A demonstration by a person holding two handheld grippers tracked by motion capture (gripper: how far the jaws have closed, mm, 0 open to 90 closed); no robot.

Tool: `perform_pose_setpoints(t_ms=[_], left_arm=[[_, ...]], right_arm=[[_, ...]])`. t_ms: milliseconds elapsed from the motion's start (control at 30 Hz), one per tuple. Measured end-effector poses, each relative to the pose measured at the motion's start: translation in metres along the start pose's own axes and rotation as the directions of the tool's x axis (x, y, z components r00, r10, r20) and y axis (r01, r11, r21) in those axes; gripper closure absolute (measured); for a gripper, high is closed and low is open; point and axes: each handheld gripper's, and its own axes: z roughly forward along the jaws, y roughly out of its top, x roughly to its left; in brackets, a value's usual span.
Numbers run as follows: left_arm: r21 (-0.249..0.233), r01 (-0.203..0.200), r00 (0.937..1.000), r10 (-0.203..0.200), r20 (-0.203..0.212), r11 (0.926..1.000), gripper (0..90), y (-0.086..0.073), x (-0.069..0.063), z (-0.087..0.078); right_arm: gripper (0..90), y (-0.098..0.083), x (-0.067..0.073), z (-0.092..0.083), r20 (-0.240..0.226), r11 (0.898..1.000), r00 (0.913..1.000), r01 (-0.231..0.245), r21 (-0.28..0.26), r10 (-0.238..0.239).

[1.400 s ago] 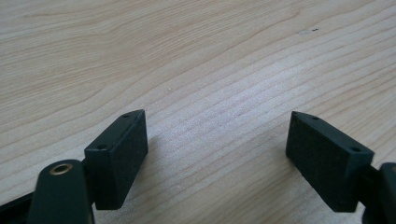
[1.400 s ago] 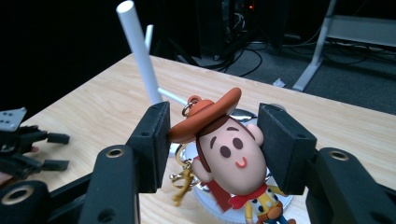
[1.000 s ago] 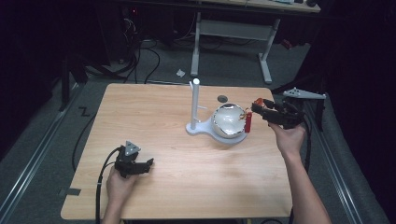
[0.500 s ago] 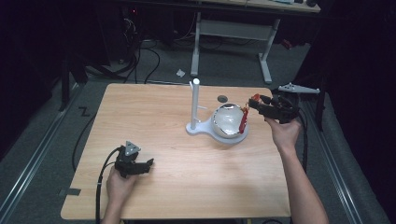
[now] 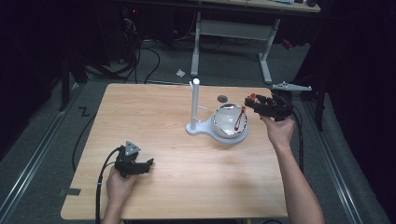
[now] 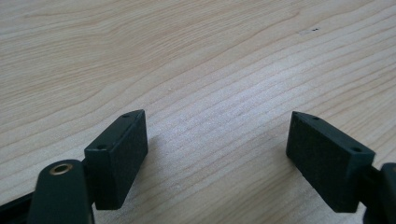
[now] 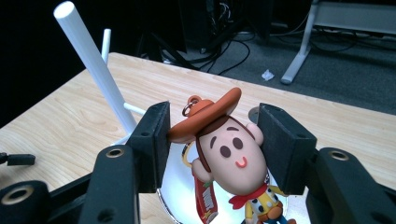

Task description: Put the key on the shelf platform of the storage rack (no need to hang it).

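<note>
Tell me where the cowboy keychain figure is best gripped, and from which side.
By its big rounded head, as the right gripper does now: jaws on the two sides of the cowboy figure, coming from behind and above. The head is its widest, firmest part; strap and ring dangle.

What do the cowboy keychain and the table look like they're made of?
The cowboy keychain looks like soft rubber or PVC: matte, smooth molded colors, with a small metal ring at the hat. The table shows light wood grain, matte; whether solid wood or laminate, I can't tell.

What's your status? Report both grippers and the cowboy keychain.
Left gripper open, idle on table. Right gripper shut on cowboy keychain, over white bowl. Nothing in the way.
</note>
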Motion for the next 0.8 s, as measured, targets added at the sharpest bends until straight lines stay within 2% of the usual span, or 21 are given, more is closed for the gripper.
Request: perform_pose_setpoints(t_ms=[400,600,800], left_arm=[[0.0,0.0,1.0,0.0,0.0,1.0,21.0,0.0,0.0,0.0],[0.0,-0.001,1.0,0.001,0.0,1.0,20.9,0.0,0.0,0.0],[0.0,-0.001,1.0,0.001,0.001,1.0,20.7,0.0,0.0,0.0]], right_arm=[[46.3,-0.008,-0.005,0.012,0.012,0.999,0.9998,-0.014,0.043,0.014],[46.3,-0.018,-0.009,0.018,0.004,0.997,0.9993,-0.037,0.064,0.037],[46.3,-0.023,-0.007,0.024,-0.012,0.996,0.9992,-0.036,0.076,0.037]])
